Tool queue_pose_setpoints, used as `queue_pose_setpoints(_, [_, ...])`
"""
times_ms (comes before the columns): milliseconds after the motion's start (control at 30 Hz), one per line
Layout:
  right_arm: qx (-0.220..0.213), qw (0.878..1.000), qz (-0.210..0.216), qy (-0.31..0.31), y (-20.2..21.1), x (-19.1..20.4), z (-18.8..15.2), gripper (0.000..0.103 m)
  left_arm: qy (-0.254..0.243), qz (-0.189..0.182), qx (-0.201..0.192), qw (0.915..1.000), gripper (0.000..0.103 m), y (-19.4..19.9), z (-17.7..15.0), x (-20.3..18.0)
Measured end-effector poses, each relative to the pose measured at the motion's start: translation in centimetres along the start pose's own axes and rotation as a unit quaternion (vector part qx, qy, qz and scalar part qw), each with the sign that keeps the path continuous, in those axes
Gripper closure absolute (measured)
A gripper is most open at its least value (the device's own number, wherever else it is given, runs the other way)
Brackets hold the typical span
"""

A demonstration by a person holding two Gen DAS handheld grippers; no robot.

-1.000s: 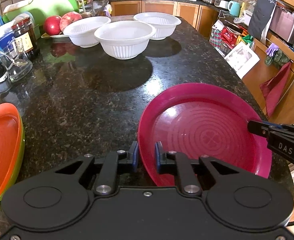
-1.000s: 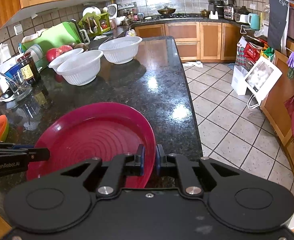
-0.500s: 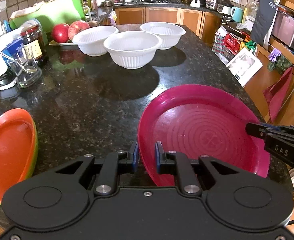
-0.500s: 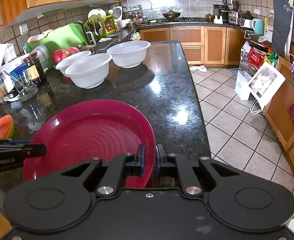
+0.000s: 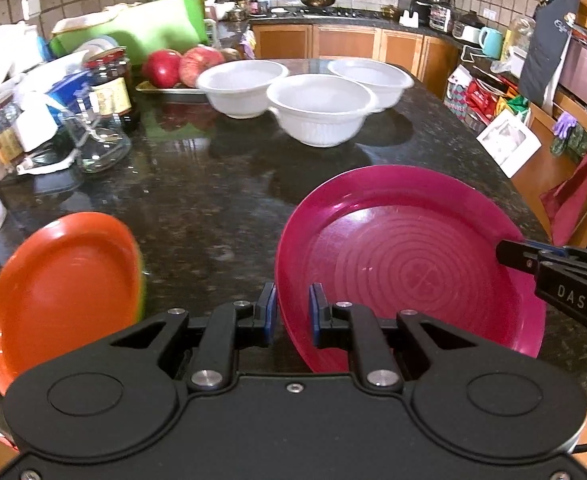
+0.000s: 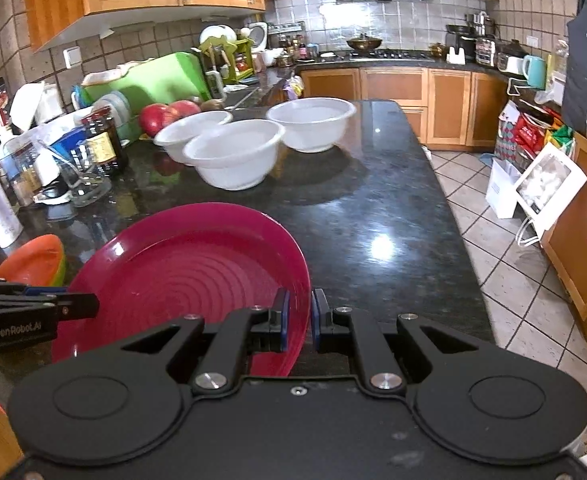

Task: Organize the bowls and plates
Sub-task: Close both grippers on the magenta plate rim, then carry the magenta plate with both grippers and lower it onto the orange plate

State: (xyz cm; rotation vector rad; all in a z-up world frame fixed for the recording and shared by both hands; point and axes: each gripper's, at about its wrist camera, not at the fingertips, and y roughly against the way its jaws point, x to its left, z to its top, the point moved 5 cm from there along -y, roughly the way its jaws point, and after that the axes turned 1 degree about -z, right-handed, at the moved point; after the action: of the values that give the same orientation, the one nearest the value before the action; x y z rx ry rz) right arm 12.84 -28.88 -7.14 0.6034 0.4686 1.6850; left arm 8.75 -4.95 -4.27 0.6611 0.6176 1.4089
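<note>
A magenta plate (image 5: 409, 264) is held above the dark granite counter (image 5: 213, 192) by both grippers. My left gripper (image 5: 292, 312) is shut on its left rim. My right gripper (image 6: 299, 314) is shut on its right rim; the plate also shows in the right wrist view (image 6: 181, 276). An orange plate (image 5: 57, 292) lies stacked on a green one at the near left of the counter; the orange plate also shows in the right wrist view (image 6: 33, 260). Three white bowls (image 5: 321, 108) stand at the far middle of the counter.
Jars, a glass cup (image 5: 97, 140), bottles and a dish rack crowd the left side. Apples (image 5: 181, 66) sit on a tray behind the bowls. The counter's right edge (image 6: 457, 232) drops to a tiled floor with bags and cabinets.
Both grippers have lifted the magenta plate and moved left with it. The orange plate stack now sits closer in the left wrist view.
</note>
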Motion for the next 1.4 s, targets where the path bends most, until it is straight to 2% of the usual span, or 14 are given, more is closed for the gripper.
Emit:
queue_pose_setpoints(867, [-0.003,0.998,0.055,0.032,-1.8,20.1,0.4,0.090,0.019,0.055,-0.025,0.9980,0.082,4.3,-1.5,17.0])
queue_pose_setpoints(1133, [0.003,0.998,0.048,0.030,-2.5,23.4,-0.4,0.090,0.012,0.052,-0.025,0.9983,0.082,4.0,-1.9,20.7])
queue_pose_setpoints(1400, [0.015,0.999,0.027,0.024,-3.6,24.8,-0.7,0.090,0.000,0.034,-0.014,0.9993,0.081,2.7,-2.0,22.6])
